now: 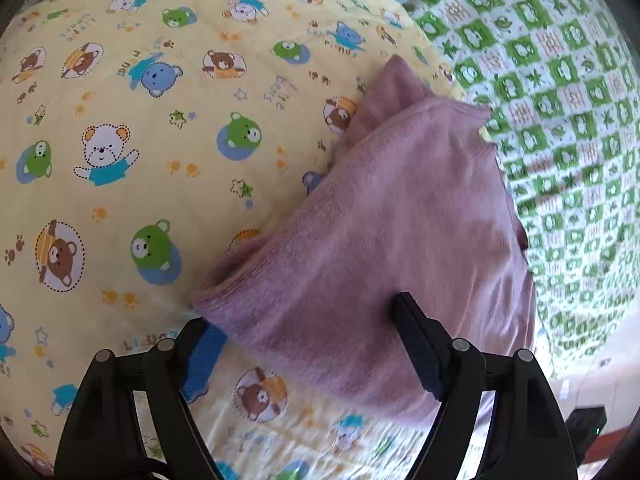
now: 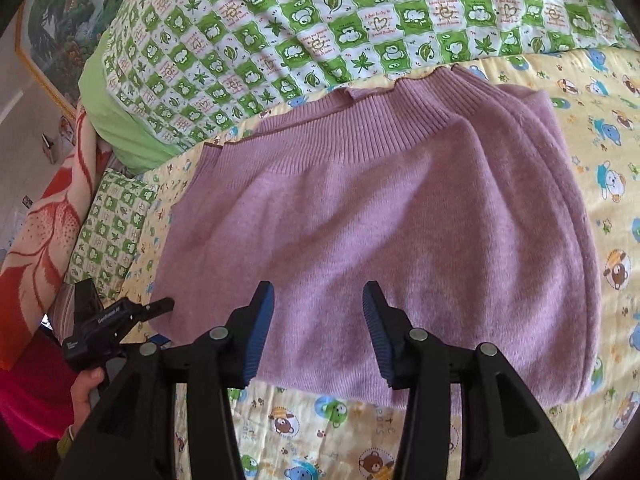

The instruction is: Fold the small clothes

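Mauve knit, soft and a little fuzzy: the small sweater [image 2: 380, 216] lies folded on the bed, on the yellow bear-print sheet [image 1: 132, 128], with its ribbed hem toward the green checked quilt [image 2: 280, 28] bunched just behind it. I read it as parked there because that sheet gives a flat stretch for the folding, while the quilt is too lumpy to fold on. My left tongs [image 1: 308, 340] stand wide, the blue pad just beside the near corner of the bundle and the other finger over the cloth; I see no pinch, so nothing is held. My right tongs [image 2: 318, 320] stand partly apart above the sweater's near edge, also gripping nothing. Both point steeply down at the bed, each coming at the garment from its own side. In the right view the person's left hand [image 2: 86, 392] shows at the lower left, wrapped round its handle. I judge this fold laid down and let go.
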The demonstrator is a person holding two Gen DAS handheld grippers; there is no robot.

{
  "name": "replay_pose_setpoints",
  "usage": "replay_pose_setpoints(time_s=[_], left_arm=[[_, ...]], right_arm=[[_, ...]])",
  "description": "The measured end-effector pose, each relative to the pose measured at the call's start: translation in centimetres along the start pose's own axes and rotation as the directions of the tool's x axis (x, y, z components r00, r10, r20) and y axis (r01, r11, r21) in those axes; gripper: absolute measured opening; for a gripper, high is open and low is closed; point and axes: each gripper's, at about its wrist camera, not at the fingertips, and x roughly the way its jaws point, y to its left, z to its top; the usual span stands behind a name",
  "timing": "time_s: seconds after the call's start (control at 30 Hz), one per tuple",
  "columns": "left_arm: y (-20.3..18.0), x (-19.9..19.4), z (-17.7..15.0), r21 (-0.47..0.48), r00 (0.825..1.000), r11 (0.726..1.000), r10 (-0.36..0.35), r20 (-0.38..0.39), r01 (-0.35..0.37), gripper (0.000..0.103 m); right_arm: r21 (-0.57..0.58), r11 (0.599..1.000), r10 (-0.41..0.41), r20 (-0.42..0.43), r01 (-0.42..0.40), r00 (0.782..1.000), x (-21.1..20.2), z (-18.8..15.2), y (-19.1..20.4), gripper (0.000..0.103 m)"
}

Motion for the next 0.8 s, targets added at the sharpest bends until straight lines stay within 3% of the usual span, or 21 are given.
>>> replay_pose_setpoints(time_s=[0.07, 0.13, 0.17, 0.2, 0.37, 0.5, 0.67, 0.73, 0.8], left_arm=[[-0.3, 0.2, 0.0, -0.001, 1.0, 1.0, 0.002, 0.017, -0.002, 0.069], [-0.9, 0.6, 0.2, 0.02, 1.0, 0.999, -0.025, 0.006, 0.025, 0.041], [-1.0, 0.9, 0.4, 0.025, 0.999, 0.999, -0.048, -0.006, 0.048, 0.02], [-1.4, 1.0, 0.4, 0.032, 0.997, 0.997, -0.071, -0.014, 0.072, 0.017], [-5.7, -0.6, -0.4, 0.209, 0.996, 0.975, -0.084, 0.043, 0.073, 0.012], [-10.5, -1.7, -1.8, 0.338, 0.986, 0.93, -0.166, 0.032, 0.145, 0.011], [-16.9, -1.1, -5.4, 0.495, 0.966, 0.832, -0.252, -0.063, 0.25, 0.01], [-18.8, 0.3, -7.6, 0.551, 0.962, 0.789, -0.244, -0.123, 0.27, 0.01], [-19.8, 2.1, -9.3, 0.582, 0.962, 0.765, -0.218, -0.167, 0.275, 0.01]], right_arm=[[0.005, 1.0, 0.006, -0.005, -0.006, 1.0, -0.1, -0.3, -0.2, 0.048], [0.01, 1.0, 0.004, -0.009, -0.004, 1.0, -0.2, -0.6, -0.4, 0.048], [0.013, 1.0, 0.004, -0.01, -0.004, 1.0, -0.3, -0.7, -0.5, 0.048], [0.016, 1.0, 0.006, -0.01, -0.005, 1.0, -0.3, -0.8, -0.6, 0.048], [0.025, 1.0, 0.018, -0.005, -0.018, 1.0, -0.8, -0.9, -1.5, 0.048], [0.02, 0.999, 0.035, 0.007, -0.035, 0.999, -1.3, 0.1, -2.3, 0.048], [0.039, 0.998, 0.056, 0.004, -0.056, 0.998, -1.2, 2.2, -4.0, 0.048], [0.049, 0.996, 0.071, -0.004, -0.07, 0.998, -0.9, 3.2, -4.8, 0.048], [0.063, 0.992, 0.106, -0.014, -0.105, 0.994, -0.5, 4.2, -5.5, 0.048]])
